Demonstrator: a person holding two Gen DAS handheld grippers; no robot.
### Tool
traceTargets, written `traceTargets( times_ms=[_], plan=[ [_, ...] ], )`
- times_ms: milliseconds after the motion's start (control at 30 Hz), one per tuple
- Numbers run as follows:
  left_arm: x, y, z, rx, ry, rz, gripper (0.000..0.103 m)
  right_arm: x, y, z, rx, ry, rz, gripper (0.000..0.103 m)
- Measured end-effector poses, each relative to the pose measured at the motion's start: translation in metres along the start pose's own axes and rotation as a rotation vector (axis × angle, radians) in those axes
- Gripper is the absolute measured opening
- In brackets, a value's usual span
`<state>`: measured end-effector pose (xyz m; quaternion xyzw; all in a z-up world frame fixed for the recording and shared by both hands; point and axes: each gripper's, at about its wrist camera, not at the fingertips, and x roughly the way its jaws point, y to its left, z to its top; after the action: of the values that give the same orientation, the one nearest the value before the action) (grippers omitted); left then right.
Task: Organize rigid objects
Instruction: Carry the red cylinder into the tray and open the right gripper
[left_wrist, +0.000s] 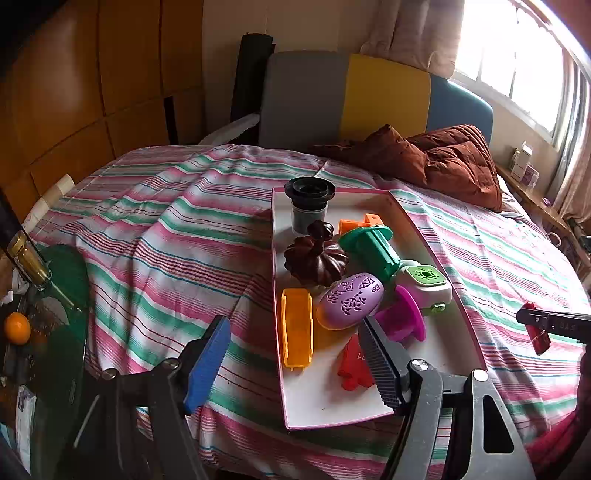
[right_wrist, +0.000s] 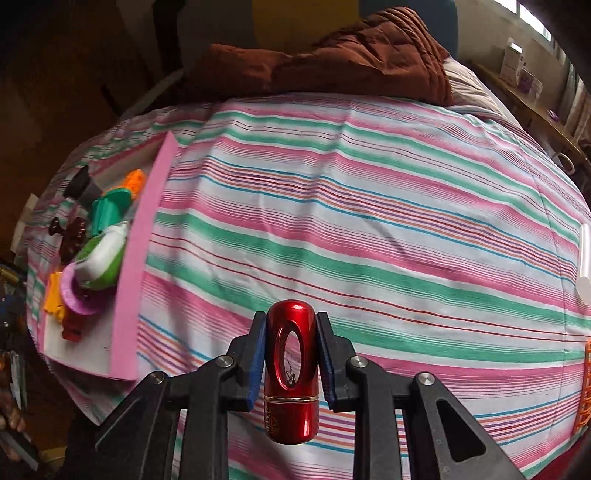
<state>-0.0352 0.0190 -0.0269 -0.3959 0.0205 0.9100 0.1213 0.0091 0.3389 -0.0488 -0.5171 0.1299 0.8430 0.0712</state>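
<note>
A pink-rimmed white tray (left_wrist: 334, 400) lies on the striped bed and holds several plastic toys: a dark pot (left_wrist: 309, 206), a brown pumpkin shape (left_wrist: 316, 260), a green spool (left_wrist: 371, 247), a purple egg (left_wrist: 351, 301), an orange mould (left_wrist: 296, 328) and a red piece (left_wrist: 352, 363). My left gripper (left_wrist: 299, 354) is open above the tray's near end. My right gripper (right_wrist: 291, 354) is shut on a red metal capsule (right_wrist: 291, 369) over the bedsheet, right of the tray (right_wrist: 144, 240); the capsule also shows in the left wrist view (left_wrist: 537, 330).
A brown quilt (left_wrist: 439, 158) lies at the head of the bed. A glass side table (left_wrist: 55, 314) with a bottle and an orange (left_wrist: 16, 328) stands left of the bed. An orange mesh item (right_wrist: 583, 387) and a white tube (right_wrist: 583, 258) lie at the right edge.
</note>
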Motion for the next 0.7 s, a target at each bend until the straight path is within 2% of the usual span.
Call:
traceTargets(
  times_ms=[133,233,367,433,500,600,700],
  plan=[
    [0.001,0.002,-0.001,-0.009,0.006,0.002,0.075,-0.019,0.05,0.001,-0.054,-0.064,0.102,0.025],
    [0.003,0.005,-0.003,-0.014,0.016,0.006,0.077,-0.024,0.083,0.001,-0.099,-0.073,0.177,0.025],
    [0.003,0.01,-0.005,-0.027,0.011,0.018,0.087,-0.018,0.123,-0.003,-0.168,-0.056,0.226,0.025],
    [0.002,0.013,-0.005,-0.035,0.008,0.024,0.087,-0.008,0.139,-0.002,-0.19,-0.041,0.237,0.025],
    [0.001,0.015,-0.005,-0.036,0.006,0.04,0.096,0.003,0.151,-0.004,-0.213,-0.027,0.237,0.025],
    [-0.002,0.016,-0.004,-0.034,-0.004,0.051,0.103,0.024,0.164,-0.003,-0.242,-0.023,0.165,0.025],
    [-0.005,0.015,-0.003,-0.021,-0.019,0.088,0.103,0.037,0.173,-0.005,-0.262,-0.02,0.125,0.025]
  ],
)
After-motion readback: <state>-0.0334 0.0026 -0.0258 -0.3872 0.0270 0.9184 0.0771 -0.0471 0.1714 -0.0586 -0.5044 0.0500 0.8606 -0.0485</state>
